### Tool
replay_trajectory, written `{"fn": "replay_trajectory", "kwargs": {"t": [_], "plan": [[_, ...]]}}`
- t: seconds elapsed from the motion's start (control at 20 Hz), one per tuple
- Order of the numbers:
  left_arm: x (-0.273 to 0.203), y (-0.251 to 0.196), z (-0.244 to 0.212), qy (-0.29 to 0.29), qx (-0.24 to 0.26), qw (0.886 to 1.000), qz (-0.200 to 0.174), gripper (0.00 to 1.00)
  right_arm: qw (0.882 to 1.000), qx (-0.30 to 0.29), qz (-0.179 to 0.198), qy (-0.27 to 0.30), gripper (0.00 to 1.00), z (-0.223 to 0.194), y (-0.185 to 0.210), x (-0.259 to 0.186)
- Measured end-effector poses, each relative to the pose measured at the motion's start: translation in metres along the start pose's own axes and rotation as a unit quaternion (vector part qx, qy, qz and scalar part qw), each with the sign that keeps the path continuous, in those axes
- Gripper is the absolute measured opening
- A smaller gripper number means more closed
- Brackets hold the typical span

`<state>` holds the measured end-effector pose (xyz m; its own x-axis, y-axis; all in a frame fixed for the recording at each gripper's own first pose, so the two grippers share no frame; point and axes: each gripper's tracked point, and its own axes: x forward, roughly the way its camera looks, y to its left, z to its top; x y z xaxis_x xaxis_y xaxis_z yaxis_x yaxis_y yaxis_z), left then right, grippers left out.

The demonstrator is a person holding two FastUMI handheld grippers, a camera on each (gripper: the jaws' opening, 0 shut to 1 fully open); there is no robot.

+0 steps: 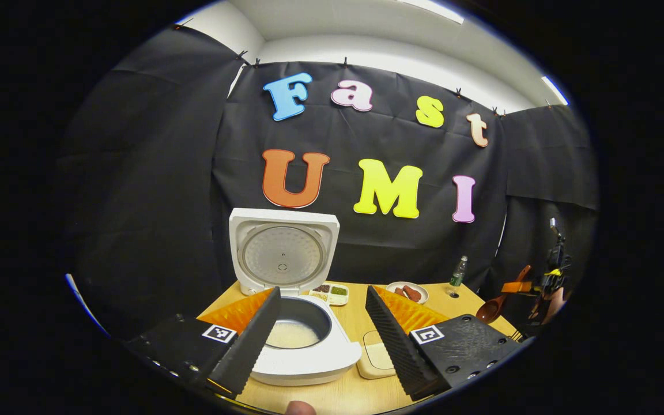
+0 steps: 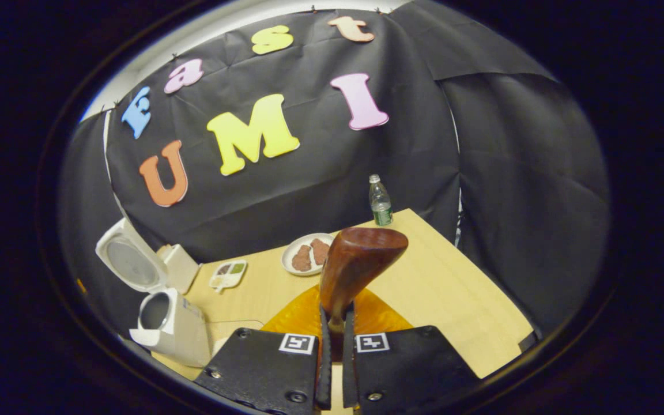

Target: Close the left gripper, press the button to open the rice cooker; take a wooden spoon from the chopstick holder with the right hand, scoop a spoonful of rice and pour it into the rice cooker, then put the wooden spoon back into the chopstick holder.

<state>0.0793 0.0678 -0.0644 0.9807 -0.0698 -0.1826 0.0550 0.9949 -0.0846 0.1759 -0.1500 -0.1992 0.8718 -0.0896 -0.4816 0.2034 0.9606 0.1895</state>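
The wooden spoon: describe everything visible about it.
The wooden spoon is dark reddish-brown, glossy wood with a rounded bowl and a handle. The right gripper is shut on its handle, both fingers pressing it, so the bowl juts forward above the table, touching nothing else. In the left gripper view the spoon hangs off the table's right edge, bowl lowest and handle slanting up. Whether it carries rice cannot be told.

A green-labelled bottle (image 2: 380, 202) stands near a plate (image 2: 307, 253); a divided dish (image 2: 227, 274) lies beside.
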Motion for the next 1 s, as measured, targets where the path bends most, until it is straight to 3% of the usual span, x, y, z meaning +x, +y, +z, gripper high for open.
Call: {"fn": "replay_trajectory", "kwargs": {"t": [0.35,0.6,1.0], "plan": [[0.007,0.004,0.005,0.019,0.008,0.999,0.025,0.94,0.999,-0.047,-0.008,0.021,0.12,-0.037,0.000,0.048],[0.013,0.011,0.014,0.028,0.010,0.999,0.045,0.95,0.998,-0.044,-0.007,0.044,0.14,-0.073,-0.001,0.076],[0.016,0.011,0.031,0.020,0.023,0.998,0.056,0.94,0.998,-0.028,0.016,0.061,0.25,-0.086,0.001,0.087]]}}
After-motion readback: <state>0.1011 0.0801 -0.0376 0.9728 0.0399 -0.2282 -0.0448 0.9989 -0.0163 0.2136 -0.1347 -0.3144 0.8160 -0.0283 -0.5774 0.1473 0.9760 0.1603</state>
